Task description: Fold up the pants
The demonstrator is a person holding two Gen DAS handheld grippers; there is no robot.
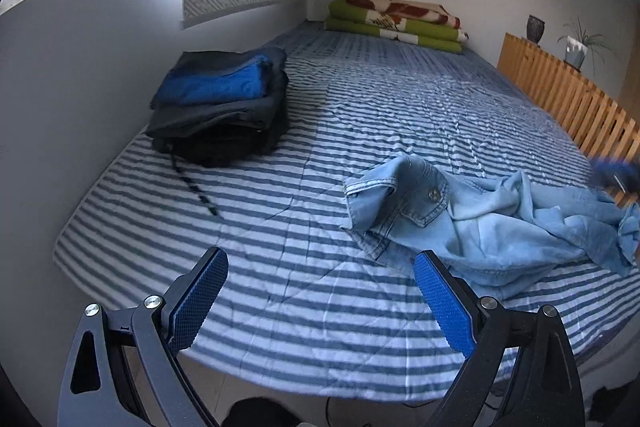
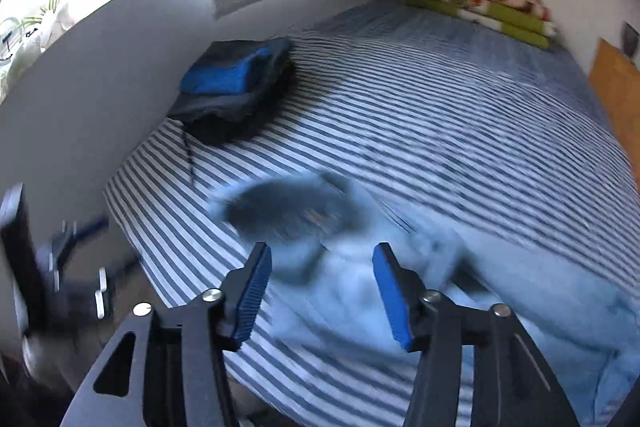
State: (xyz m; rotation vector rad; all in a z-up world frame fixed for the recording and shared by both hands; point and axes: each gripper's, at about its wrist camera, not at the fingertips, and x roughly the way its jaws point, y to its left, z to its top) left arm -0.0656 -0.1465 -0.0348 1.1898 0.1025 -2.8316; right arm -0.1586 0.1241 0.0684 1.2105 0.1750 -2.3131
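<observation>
With the light-blue jeans (image 1: 480,223) crumpled on the near right of the striped bed (image 1: 280,287), both the left gripper (image 1: 320,303) and right gripper (image 2: 320,291) hover spread and empty, so flattening seems next, needing a waistband pinch.

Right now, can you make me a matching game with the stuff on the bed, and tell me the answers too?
Things:
1. light blue jeans
2. stack of folded dark clothes
3. folded green blanket
4. left hand-held gripper

Where or how:
A. at the far end of the bed, against the wall
B. crumpled on the near part of the striped bed cover
C. open, with nothing between its pads
D. beside the wall, a black cord trailing from it

Pairs: 1-B, 2-D, 3-A, 4-C
</observation>
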